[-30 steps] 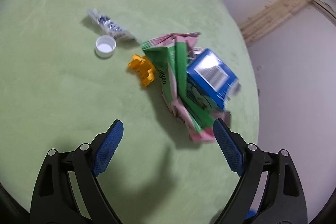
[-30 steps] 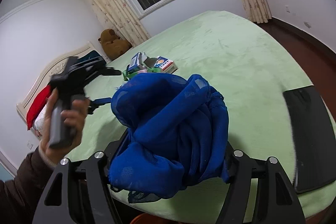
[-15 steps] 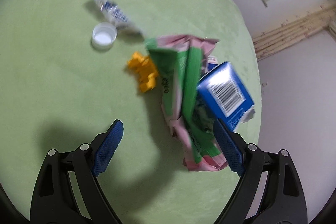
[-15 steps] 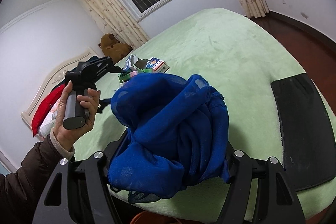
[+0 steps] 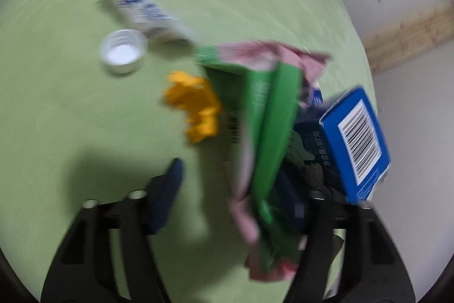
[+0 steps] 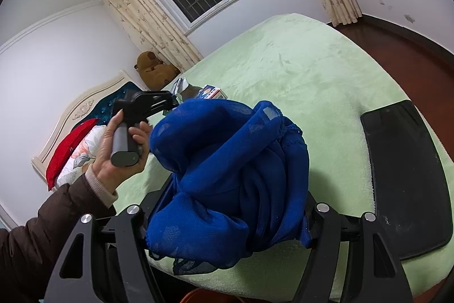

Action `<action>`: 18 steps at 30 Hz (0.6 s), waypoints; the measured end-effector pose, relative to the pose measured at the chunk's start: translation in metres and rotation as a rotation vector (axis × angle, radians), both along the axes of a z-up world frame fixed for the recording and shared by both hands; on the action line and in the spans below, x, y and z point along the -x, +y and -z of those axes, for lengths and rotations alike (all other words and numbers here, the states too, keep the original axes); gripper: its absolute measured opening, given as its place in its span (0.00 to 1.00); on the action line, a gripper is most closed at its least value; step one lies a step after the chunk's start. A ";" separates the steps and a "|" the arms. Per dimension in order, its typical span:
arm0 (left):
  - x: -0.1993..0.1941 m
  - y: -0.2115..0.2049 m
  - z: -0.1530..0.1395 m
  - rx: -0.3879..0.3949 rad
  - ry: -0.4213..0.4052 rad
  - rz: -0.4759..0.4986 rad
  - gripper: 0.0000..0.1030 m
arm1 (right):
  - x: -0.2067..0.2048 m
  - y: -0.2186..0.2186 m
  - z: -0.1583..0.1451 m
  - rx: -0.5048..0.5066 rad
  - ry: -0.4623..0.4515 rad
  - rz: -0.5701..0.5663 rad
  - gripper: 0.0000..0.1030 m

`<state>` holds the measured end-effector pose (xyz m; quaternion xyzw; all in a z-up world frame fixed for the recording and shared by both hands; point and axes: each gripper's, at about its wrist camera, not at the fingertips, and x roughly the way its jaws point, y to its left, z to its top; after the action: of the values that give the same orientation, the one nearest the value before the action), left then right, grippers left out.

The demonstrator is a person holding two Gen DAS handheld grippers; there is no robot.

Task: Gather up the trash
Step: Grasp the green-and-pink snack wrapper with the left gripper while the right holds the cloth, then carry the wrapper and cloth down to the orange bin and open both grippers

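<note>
On the green bedcover (image 5: 71,118) lies a crumpled green and pink snack wrapper (image 5: 266,132), with a blue barcoded box (image 5: 354,138) against its right side. My left gripper (image 5: 229,195) hangs low over the wrapper's near end and its jaws are closing. The left finger (image 5: 167,189) stands apart from the wrapper, and the right finger is mostly hidden behind it. The picture is blurred. My right gripper (image 6: 227,217) is shut on a bunched blue cloth bag (image 6: 227,166) near the bed's edge.
A yellow plastic piece (image 5: 195,104), a white cap (image 5: 123,51) and a white and blue wrapper (image 5: 142,10) lie left of the pile. A black flat pad (image 6: 405,175) rests at the right. A hand (image 6: 113,158) holds the other gripper. A teddy bear (image 6: 154,70) sits by the headboard.
My left gripper has come down onto the wrapper and its jaws have narrowed from wide open, so the wrapper's end now lies between them. The right gripper and the cloth bag have barely moved.
</note>
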<state>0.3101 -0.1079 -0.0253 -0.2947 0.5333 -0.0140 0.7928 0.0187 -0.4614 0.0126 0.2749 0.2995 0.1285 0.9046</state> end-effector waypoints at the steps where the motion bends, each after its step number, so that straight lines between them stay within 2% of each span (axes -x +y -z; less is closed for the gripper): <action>1: -0.003 -0.008 -0.001 -0.008 -0.012 0.032 0.36 | 0.000 -0.002 0.001 -0.004 0.002 0.002 0.66; 2: -0.005 -0.013 -0.003 -0.022 -0.021 0.051 0.26 | 0.000 -0.003 0.001 -0.010 0.004 0.005 0.66; 6: -0.001 -0.020 -0.014 -0.065 -0.055 0.090 0.17 | 0.000 -0.005 0.002 -0.022 0.009 0.012 0.66; 11: 0.008 -0.027 -0.033 -0.104 -0.102 0.171 0.12 | 0.001 0.000 -0.001 -0.026 0.004 0.000 0.66; 13: 0.019 -0.030 -0.049 -0.191 -0.167 0.206 0.12 | 0.001 0.003 -0.002 -0.026 0.001 -0.009 0.66; 16: 0.043 -0.040 -0.081 -0.443 -0.335 0.261 0.11 | 0.002 0.008 -0.004 -0.030 -0.004 -0.020 0.66; 18: 0.053 -0.041 -0.090 -0.552 -0.392 0.285 0.11 | 0.003 0.011 -0.005 -0.030 -0.007 -0.024 0.66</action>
<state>0.2576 -0.1493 0.0649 0.0160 0.3905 -0.0362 0.9197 0.0155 -0.4499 0.0181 0.2844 0.2979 0.1450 0.8997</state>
